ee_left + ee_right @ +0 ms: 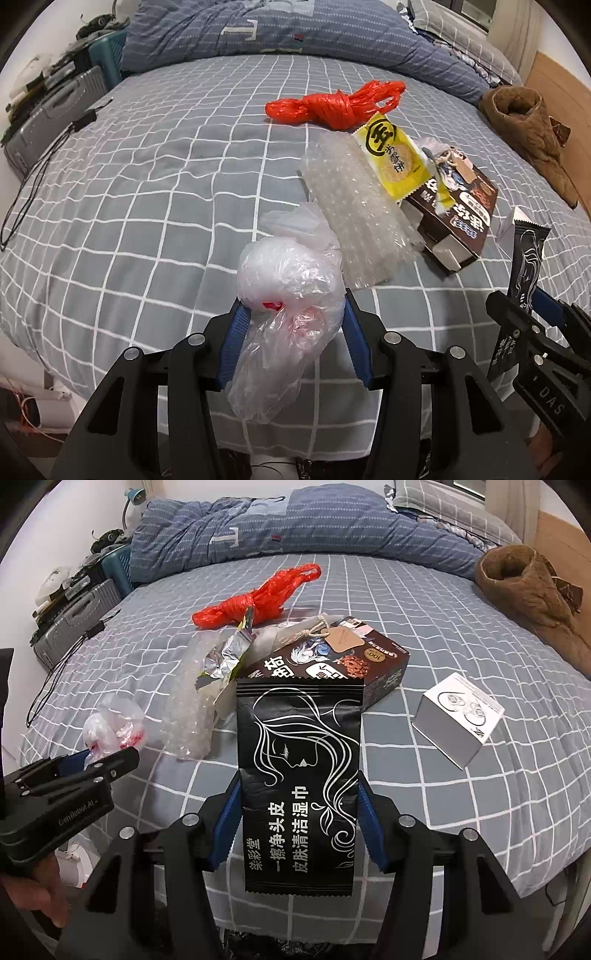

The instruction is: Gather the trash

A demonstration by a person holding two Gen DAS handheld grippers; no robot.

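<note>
My left gripper (293,314) is shut on a crumpled clear plastic bag (291,295) above the bed's near edge; it also shows in the right wrist view (110,727). My right gripper (299,797) is shut on a black wet-wipe packet (299,775), also seen at the right in the left wrist view (524,262). On the bed lie a red plastic bag (332,105), bubble wrap (354,206), a yellow snack wrapper (391,158), a brown box (458,218) and a white box (458,716).
The grey checked bedsheet (147,206) covers the bed. A blue duvet (277,33) lies at the far side, a brown garment (532,602) at the right. A black cable (40,173) and a suitcase (48,122) are at the left.
</note>
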